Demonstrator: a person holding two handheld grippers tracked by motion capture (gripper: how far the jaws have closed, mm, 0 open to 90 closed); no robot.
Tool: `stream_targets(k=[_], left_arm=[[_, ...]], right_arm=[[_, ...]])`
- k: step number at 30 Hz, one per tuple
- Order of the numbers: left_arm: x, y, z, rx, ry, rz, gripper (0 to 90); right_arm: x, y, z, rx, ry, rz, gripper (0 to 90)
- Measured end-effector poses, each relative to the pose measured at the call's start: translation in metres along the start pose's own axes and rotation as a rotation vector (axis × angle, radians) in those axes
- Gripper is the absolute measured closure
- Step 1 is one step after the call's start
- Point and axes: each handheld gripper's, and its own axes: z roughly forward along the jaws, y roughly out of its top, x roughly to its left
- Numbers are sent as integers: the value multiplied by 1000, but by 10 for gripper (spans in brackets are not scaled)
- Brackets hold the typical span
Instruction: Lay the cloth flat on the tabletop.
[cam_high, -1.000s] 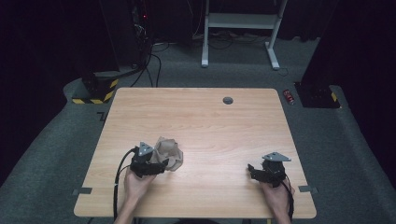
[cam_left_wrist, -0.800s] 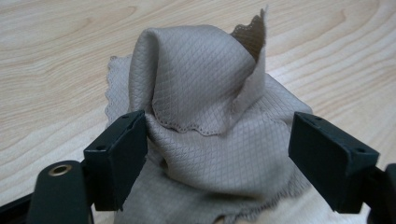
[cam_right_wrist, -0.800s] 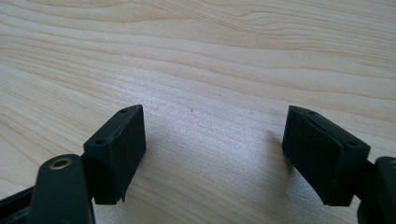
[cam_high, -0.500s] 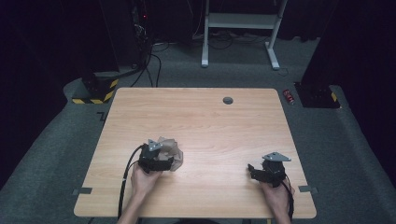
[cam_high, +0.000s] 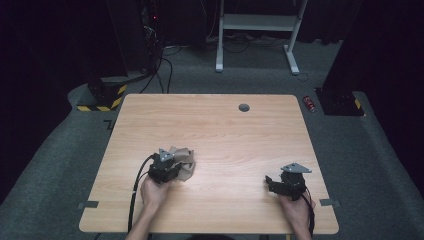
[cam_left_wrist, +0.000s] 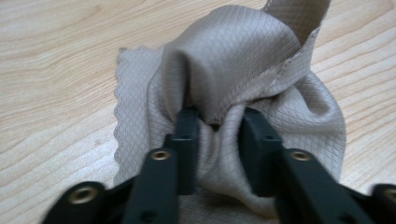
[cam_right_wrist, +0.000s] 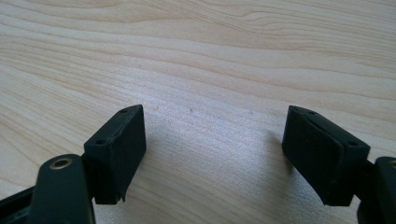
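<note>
We have the left gripper (cam_left_wrist: 215, 122) pinching a fold of the tan cloth (cam_left_wrist: 243, 65); its jaws have just been closing. The cloth sits bunched on the table (cam_high: 225, 125). Lifting comes next. Far from the cloth, our right gripper (cam_right_wrist: 215, 149) waits open.

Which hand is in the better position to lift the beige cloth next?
Left. The left tool has just been closing, its jaws pinching a fold of the cloth. The right tool is open over bare table, far away.
</note>
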Motion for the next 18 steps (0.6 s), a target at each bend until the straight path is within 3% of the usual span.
stream_targets(k=[3,11,18], left_arm=[[-2,1,-1,-21,-33,-2,815],[-9,8,-4,-58,-85,-12,832],[-20,20,-9,-111,-173,-26,834]], right_arm=[[0,0,0,0,0,0,213],[0,0,0,0,0,0,213],[0,0,0,0,0,0,213]])
